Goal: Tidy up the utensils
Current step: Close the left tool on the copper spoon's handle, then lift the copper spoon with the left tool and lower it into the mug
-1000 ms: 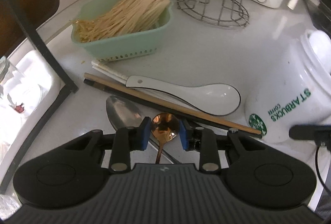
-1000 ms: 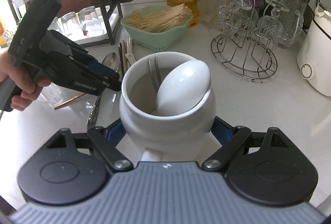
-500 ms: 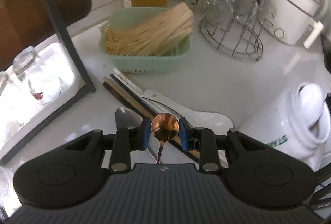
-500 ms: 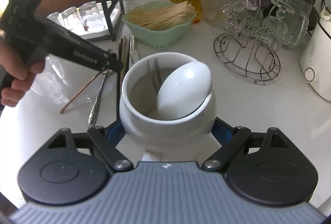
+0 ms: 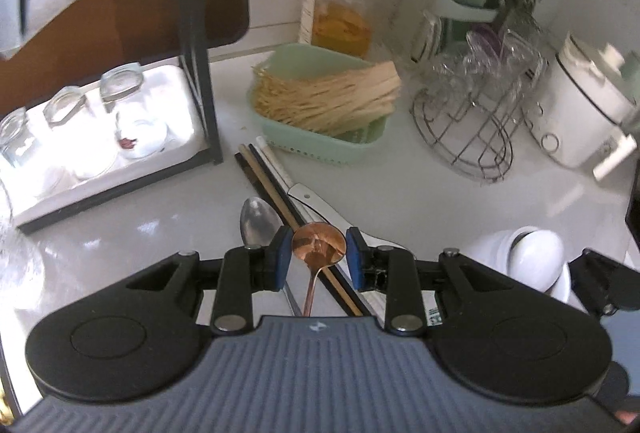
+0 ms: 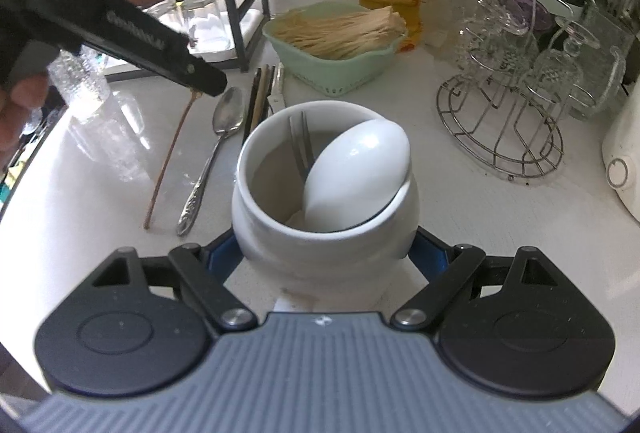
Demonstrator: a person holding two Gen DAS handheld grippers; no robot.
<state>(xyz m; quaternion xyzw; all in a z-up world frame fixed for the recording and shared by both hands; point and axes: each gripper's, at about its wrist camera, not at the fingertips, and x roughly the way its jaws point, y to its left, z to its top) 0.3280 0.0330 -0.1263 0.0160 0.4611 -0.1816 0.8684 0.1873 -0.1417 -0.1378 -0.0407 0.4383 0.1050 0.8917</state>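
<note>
since a second ago the left gripper (image 5: 319,252) has lifted off the counter (image 5: 400,177) with the copper spoon (image 5: 318,244), and the view past its jaws now takes in much more of the back wall and shelf; the right gripper (image 6: 328,253) has not shifted.

left jaws are clamped on the copper spoon, its bowl squeezed between the two blue pads (image 5: 281,257) and its thin handle running back under the gripper body. from the right wrist view that handle hangs down from the left gripper's tip, its end close to the counter, though contact cannot be told.

just beyond the left jaws, lower down on the counter, lie a silver spoon (image 5: 256,220), a bundle of dark and light chopsticks (image 5: 264,173) and a white ceramic spoon (image 5: 320,203), side by side. farther ahead of the jaws stands a green basket (image 5: 320,137) filled with wooden sticks, with a red-lidded jar (image 5: 344,9) behind it. a wire glass rack (image 5: 472,129) stands ahead and to the right.

right jaws are spread wide and clamped on the white crock (image 6: 326,217), one pad on each flank. inside the crock stand a white ladle-like spoon (image 6: 358,173) and a metal fork (image 6: 302,145). the left gripper hovers ahead and to the left of the crock, a hand (image 6: 20,109) gripping its handle.
</note>
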